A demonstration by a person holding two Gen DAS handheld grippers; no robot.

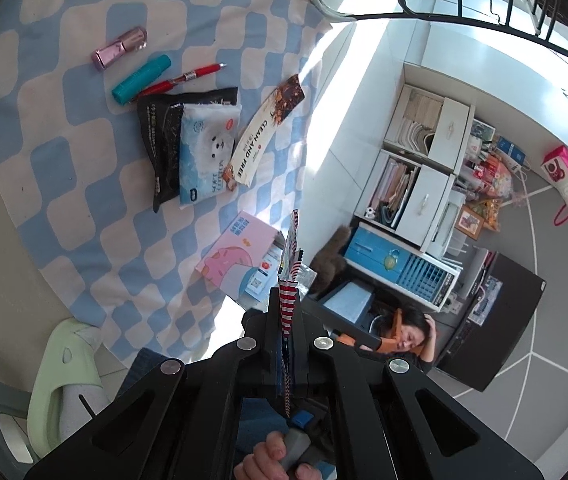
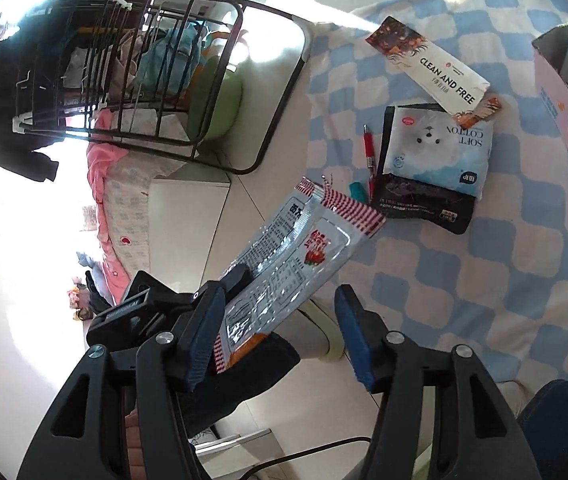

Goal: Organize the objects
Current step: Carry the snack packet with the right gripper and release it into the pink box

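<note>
My left gripper is shut on a clear snack packet with a red-and-white striped edge, seen edge-on and held above the blue-and-white checked cloth. The same packet shows flat in the right wrist view, between the spread blue fingers of my right gripper, which is open and empty. On the cloth lie a tissue pack with a white bear on a black pouch, a "CLEAN AND FREE" packet, a red pen, a teal tube and a pink bottle.
A pink box lies on the cloth near the left gripper, and shows at the right edge of the right wrist view. A black wire rack stands left of the cloth. A pale green chair sits below the table edge.
</note>
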